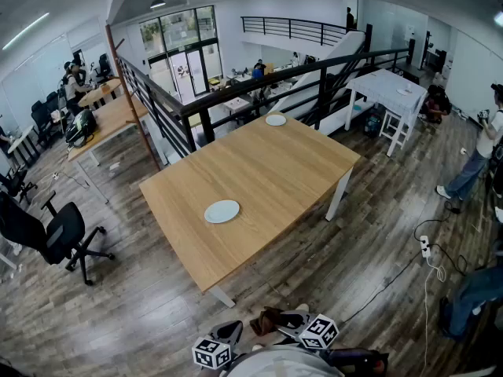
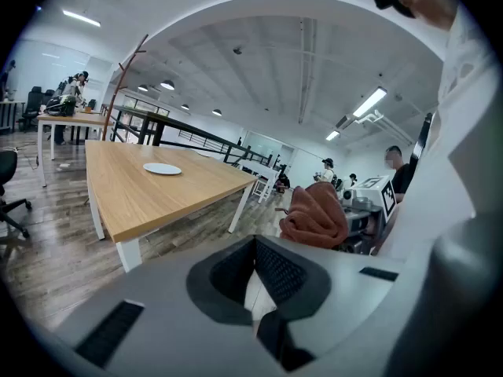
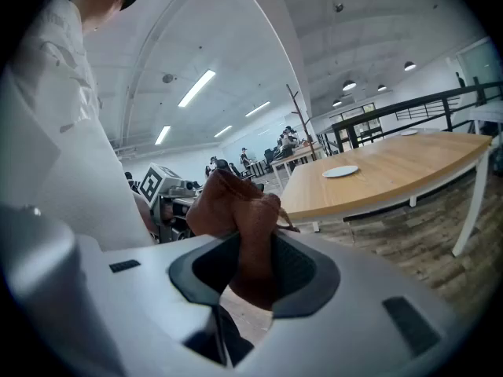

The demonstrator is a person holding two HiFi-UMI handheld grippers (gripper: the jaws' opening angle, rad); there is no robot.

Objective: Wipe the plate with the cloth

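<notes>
A white plate lies near the front of the wooden table; it also shows as the plate and the plate in the gripper views. Both grippers hang low by my body, short of the table's front corner. My right gripper is shut on a reddish-brown cloth, which bunches above its jaws. In the head view the cloth sits between the two marker cubes. My left gripper is shut with nothing in it, and the cloth shows just beyond it.
A second white plate rests at the table's far edge. A black office chair stands on the left, a black railing runs behind the table, and a white table stands at the back right. People stand at the right.
</notes>
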